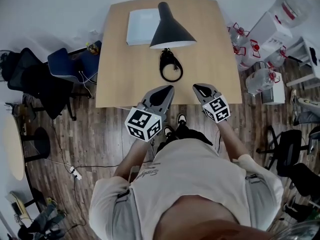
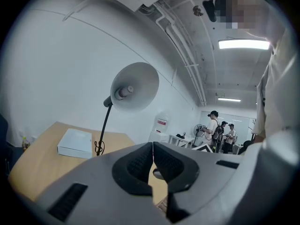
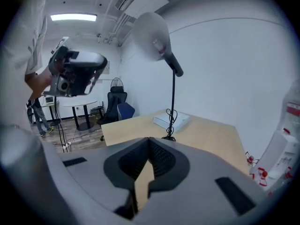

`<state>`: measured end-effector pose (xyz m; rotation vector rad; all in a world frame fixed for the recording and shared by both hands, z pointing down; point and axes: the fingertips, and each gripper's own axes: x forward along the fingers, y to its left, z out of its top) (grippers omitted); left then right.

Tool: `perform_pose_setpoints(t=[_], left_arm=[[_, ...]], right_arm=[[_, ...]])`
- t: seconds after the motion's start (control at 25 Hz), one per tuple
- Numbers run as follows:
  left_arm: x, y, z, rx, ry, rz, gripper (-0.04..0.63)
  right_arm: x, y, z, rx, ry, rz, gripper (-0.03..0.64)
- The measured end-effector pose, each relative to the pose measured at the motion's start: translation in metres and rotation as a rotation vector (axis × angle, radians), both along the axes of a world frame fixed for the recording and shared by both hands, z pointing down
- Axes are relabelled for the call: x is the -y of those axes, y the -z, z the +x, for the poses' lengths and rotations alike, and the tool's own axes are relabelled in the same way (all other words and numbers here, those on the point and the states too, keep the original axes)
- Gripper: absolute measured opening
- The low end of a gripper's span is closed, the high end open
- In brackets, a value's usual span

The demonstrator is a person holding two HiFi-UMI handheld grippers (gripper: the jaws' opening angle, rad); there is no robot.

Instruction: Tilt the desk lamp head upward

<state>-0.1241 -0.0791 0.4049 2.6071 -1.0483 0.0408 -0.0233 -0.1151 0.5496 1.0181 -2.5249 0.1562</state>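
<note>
The desk lamp stands at the far middle of the wooden counter [image 1: 120, 74]. From the head view its black lamp head [image 1: 172, 26] covers nearly all of the stem, so only the round base [image 1: 171, 66] with its black cord shows below the shade's pale rim. The lamp head also covers one corner of the white box [image 1: 141, 26] lying just beside it. The left gripper [image 1: 167, 88] and the right gripper [image 1: 198, 88] hover over the counter's near edge, side by side, both apart from the lamp. Their marker cubes [image 1: 143, 124] face up toward the camera. In the left gripper view the jaws are pressed together with nothing between them [image 2: 153, 146]. The shade [image 2: 135, 86] shows its pale open face and bulb socket there, while the gripper body hides the lamp base. The cord is bunched on the thin stem [image 2: 98, 146]. In the right gripper view the jaws meet at their tips [image 3: 149, 142], leaving only a sliver of counter visible lower down, and they hold nothing. The lamp head [image 3: 151, 29] sits high on the stem there, though its tilt is hard to judge through the wide lens. Small figures stand at the far end of the room [image 2: 215, 128], too distant to make out in detail.
</note>
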Motion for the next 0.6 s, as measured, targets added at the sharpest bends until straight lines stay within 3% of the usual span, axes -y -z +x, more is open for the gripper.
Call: perform_pose_setpoints(t=[0.28,0.6], left_arm=[[-0.016,-0.002,0.010,0.066,0.008,0.033,0.016],[-0.011,0.020,0.009,0.083,0.092,0.068,0.016]], right_arm=[[-0.020,0.074,-0.003,0.222,-0.007,0.038,-0.005],[-0.029,0.130,-0.011,0.218,0.108,0.180,-0.005]])
